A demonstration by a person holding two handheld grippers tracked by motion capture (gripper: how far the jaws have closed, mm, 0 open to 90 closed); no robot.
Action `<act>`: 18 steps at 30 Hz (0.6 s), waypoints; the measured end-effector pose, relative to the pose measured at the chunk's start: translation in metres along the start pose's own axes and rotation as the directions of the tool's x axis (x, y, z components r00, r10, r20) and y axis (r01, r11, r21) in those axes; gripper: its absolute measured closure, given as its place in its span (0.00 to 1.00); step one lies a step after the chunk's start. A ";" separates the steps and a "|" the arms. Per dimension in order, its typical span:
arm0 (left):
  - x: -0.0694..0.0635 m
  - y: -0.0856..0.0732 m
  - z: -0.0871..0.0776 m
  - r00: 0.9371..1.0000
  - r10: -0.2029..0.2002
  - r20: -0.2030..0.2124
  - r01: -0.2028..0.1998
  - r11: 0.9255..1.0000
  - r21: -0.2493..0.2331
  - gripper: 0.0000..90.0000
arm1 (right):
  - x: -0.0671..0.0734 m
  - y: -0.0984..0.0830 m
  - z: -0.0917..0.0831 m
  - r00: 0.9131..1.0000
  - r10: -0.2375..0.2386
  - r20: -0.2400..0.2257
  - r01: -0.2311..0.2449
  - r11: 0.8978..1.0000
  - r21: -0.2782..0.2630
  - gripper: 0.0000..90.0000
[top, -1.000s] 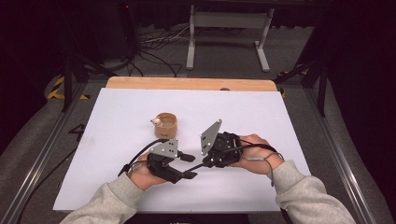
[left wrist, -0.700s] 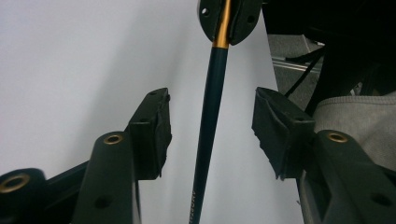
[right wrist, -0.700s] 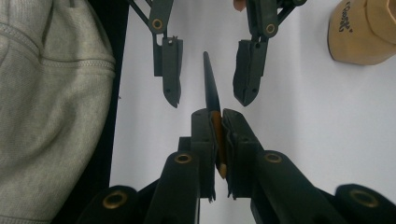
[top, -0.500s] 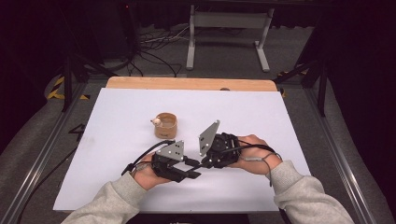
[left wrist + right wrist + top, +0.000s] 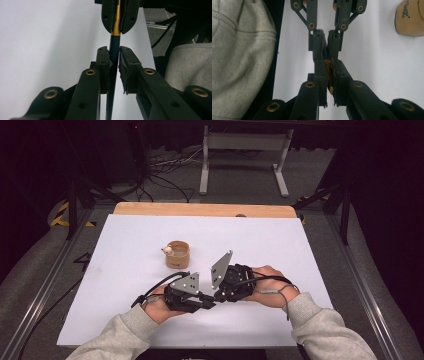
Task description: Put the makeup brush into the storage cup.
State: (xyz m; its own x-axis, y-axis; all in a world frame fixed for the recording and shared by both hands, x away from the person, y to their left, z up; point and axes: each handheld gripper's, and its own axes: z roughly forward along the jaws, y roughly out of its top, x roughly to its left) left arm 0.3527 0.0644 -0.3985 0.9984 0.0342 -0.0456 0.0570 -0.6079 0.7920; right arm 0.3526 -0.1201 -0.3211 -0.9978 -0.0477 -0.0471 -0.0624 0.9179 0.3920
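Note:
A thin stick with a dark teal shaft (image 5: 113, 57) and a gold end (image 5: 328, 72) bridges the two grippers, which meet tip to tip low on the white sheet. My left gripper (image 5: 210, 301) (image 5: 114, 53) has just been closing, and its pads now press on the teal shaft. My right gripper (image 5: 220, 296) (image 5: 328, 62) faces it, shut on the gold end. In the left gripper view the right gripper's pads (image 5: 107, 15) clamp the gold part at the top. A round wooden cup (image 5: 177, 254) (image 5: 409, 17) stands upright just beyond the grippers.
The white sheet (image 5: 280, 240) covers a wooden table (image 5: 200, 209). Metal rails run along both sides of the table, and cables and a stand's legs lie on the floor beyond it. Grey sleeves (image 5: 320, 325) come in from the near edge.
My left gripper has slid right to meet the right gripper's tip, and its jaws have closed around the stick. The right hand and the cup have stayed put.

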 end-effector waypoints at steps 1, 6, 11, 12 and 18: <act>0.000 0.000 0.000 1.000 0.003 0.000 -0.003 1.000 0.000 0.90 | 0.000 0.000 0.000 1.000 0.002 0.001 -0.002 1.000 -0.001 0.93; -0.002 0.000 0.000 1.000 0.014 -0.011 -0.014 1.000 0.007 0.91 | 0.001 -0.001 0.000 1.000 0.002 -0.002 -0.002 1.000 -0.003 0.93; -0.003 0.001 0.000 1.000 0.028 -0.013 -0.027 1.000 0.010 0.91 | 0.000 -0.002 0.001 1.000 -0.006 -0.001 0.006 1.000 -0.020 0.93; -0.003 0.001 0.000 1.000 0.029 -0.013 -0.028 1.000 0.010 0.91 | 0.000 -0.002 0.000 1.000 -0.001 -0.003 0.001 1.000 -0.020 0.93; -0.003 0.001 -0.001 0.998 0.051 -0.028 -0.050 0.999 0.021 0.92 | 0.000 -0.004 0.001 1.000 -0.004 0.001 0.004 0.999 -0.048 0.90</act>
State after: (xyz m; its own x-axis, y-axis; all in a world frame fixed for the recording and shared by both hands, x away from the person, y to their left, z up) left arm 0.3493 0.0646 -0.3966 0.9996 0.0252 0.0115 0.0068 -0.6254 0.7803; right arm 0.3532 -0.1235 -0.3237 -0.9975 -0.0507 -0.0491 -0.0671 0.8977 0.4354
